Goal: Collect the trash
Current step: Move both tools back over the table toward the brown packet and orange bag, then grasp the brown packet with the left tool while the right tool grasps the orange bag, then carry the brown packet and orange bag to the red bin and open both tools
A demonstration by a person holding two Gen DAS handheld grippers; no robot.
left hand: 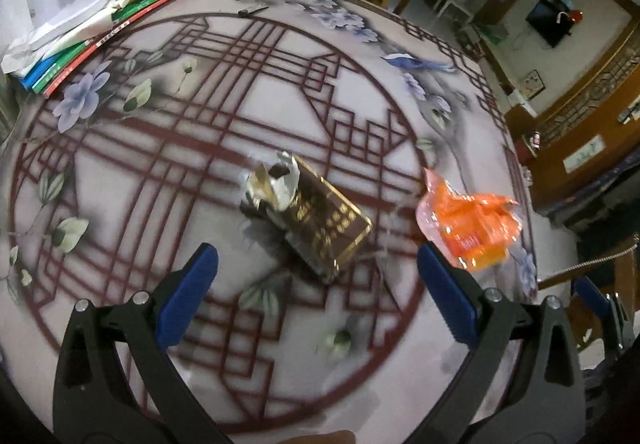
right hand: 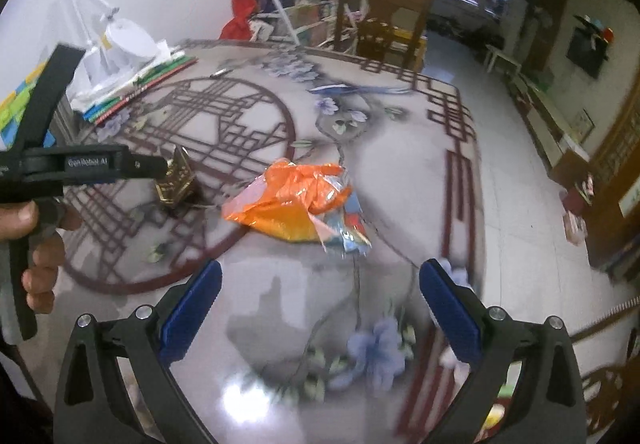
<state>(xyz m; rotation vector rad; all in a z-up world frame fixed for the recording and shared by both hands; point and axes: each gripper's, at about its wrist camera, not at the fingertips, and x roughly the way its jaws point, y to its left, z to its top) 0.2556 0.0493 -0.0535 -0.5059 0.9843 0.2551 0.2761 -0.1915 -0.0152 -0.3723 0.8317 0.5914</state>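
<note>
Left gripper (left hand: 316,260) hovers above the table (left hand: 280,103), jaws spread wide, nothing between them; a hand (right hand: 38,244) grips its handle. Right gripper (right hand: 320,276) likewise hovers, jaws spread and empty. Two pieces of trash lie on the table: one brown-and-gold box (left hand: 320,219), torn open, ahead of the left gripper, and one orange wrapper (right hand: 296,199) ahead of the right. They lie near each other, apart.

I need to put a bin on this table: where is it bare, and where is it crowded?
Bare: the near stretch of the table between the orange wrapper and the right hand-held gripper, and the far side past the wrapper. Crowded: the far-left corner with the stacked books, and the middle by the dark gold box.
</note>
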